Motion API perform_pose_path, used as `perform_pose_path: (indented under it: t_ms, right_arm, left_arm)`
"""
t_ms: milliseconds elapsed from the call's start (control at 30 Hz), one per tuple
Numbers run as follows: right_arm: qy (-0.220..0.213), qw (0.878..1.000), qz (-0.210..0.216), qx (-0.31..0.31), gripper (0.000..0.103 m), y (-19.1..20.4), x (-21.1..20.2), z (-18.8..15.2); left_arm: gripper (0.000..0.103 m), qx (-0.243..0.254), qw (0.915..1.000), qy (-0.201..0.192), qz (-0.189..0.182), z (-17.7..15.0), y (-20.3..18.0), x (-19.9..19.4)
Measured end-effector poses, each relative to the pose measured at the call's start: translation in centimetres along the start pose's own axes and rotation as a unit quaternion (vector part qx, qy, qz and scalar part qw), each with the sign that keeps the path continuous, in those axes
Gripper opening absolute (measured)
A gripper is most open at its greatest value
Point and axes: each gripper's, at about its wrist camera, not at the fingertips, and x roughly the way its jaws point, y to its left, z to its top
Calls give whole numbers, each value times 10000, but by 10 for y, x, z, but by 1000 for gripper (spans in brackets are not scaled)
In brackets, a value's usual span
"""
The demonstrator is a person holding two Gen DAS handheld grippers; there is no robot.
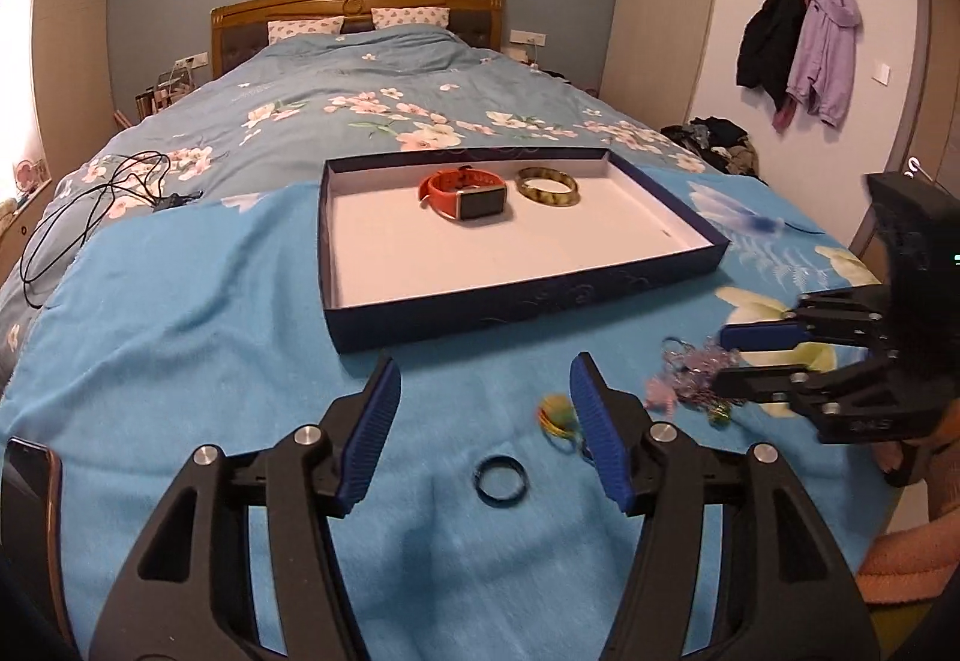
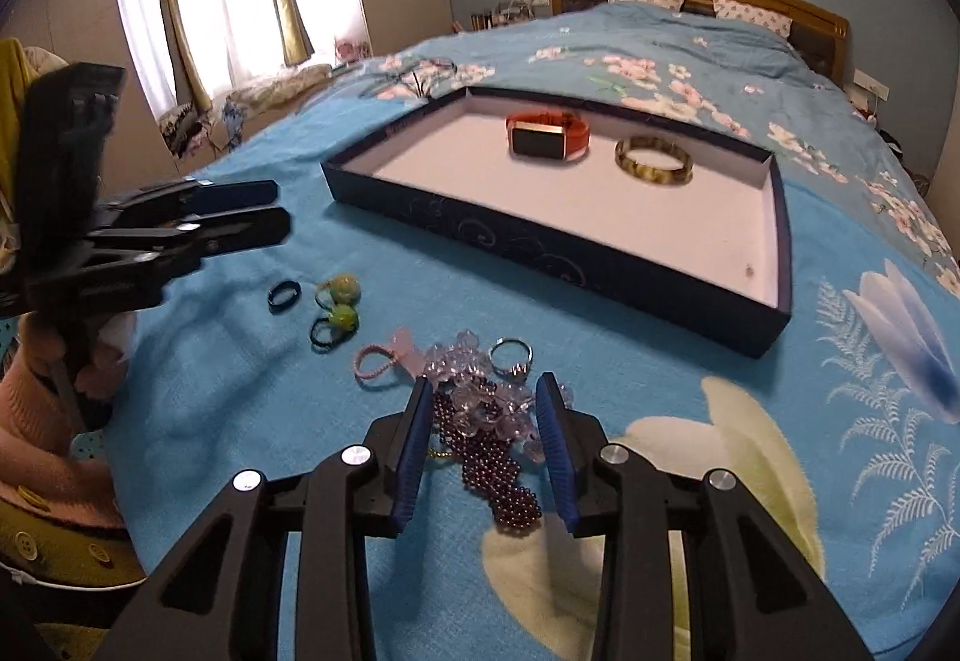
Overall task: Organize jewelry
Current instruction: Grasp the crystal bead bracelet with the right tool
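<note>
straddling the heap of beads, the right gripper [image 2: 485,397] hangs with its jaws apart on either side of the clear crystal strand [image 2: 489,397] and the dark purple bead bracelet [image 2: 510,487], gripping nothing yet, likely because that tangle goes next into the shallow dark box [image 2: 540,253] at its twelve o'clock. inside the box the orange smartwatch [image 2: 543,136] and the amber bangle [image 2: 654,160] already sit side by side toward the far edge. the left gripper [image 1: 485,379] hovers empty and wide apart over the blanket, with a small black ring [image 1: 501,481] lying between its fingers and a green-bobbled hair tie [image 1: 555,415] just beside the right finger.
</note>
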Motion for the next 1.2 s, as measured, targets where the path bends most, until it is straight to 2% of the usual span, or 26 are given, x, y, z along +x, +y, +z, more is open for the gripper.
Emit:
perform_pose_path:
  t_ms: [100, 533, 567, 700, 833, 1033, 1200]
  right_arm:
    - [70, 10000, 19, -1, 23, 0, 2, -1]
    - [-390, 9990, 52, 197, 21, -6, -24, 2]
    - [-460, 9987, 57, 231, 7, -8, -27, 4]
    - [-636, 9972, 134, 384, 8, -14, -37, 8]
    - [-581, 9974, 89, 425, 8, -16, -33, 7]
    - [-633, 9964, 72, 557, 8, -21, -33, 6]
    - [-846, 9943, 114, 640, 8, -25, -46, 9]
  left_arm:
    - [60, 46, 10000, -41, -77, -1, -6, -4]
    - [60, 399, 9990, 47, -194, -9, -27, -6]
    - [60, 439, 9988, 40, -198, -10, -28, -7]
    - [60, 529, 9982, 85, -284, -13, -33, -7]
    - [60, 644, 9970, 142, -405, -14, -41, -4]
    - [60, 1056, 9926, 261, -541, -10, -64, 8]
    - [52, 1101, 9876, 655, -908, -6, -73, 26]
